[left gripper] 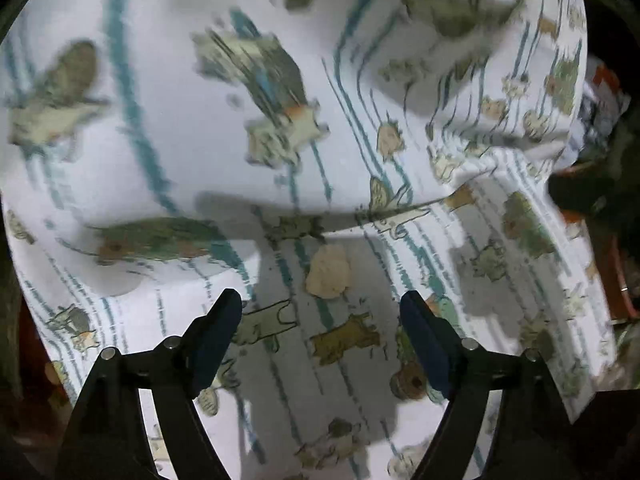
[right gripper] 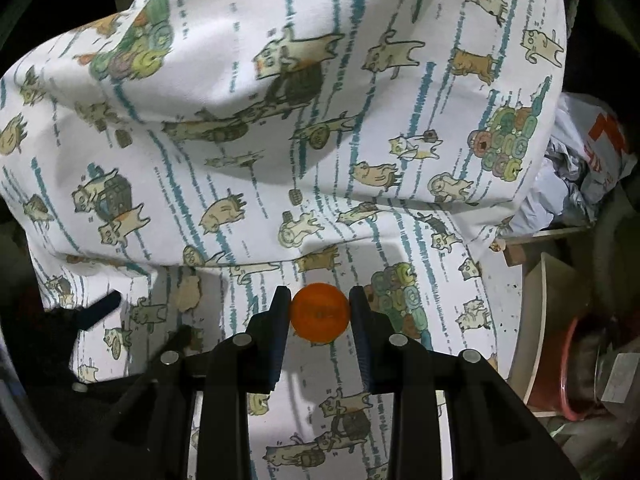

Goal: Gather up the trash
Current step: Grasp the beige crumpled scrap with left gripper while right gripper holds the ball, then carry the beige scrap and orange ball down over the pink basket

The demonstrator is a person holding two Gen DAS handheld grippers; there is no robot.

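Hard, bright light falls on the cat-print sheet (left gripper: 180, 152), nearly washing out its white at the upper left of the left wrist view, where the print is smeared by motion blur. The right wrist view is sharper. Crisp dark shadows lie under the folds. Fisheye bending curves the edges, and the corners fall to black.

Ball (right gripper: 319, 313) btwn right gripper (right gripper: 320, 300) fingers, above cloth (right gripper: 360, 168), crumpled scrap (left gripper: 328, 271) on cloth ahead of left gripper (left gripper: 322, 304)
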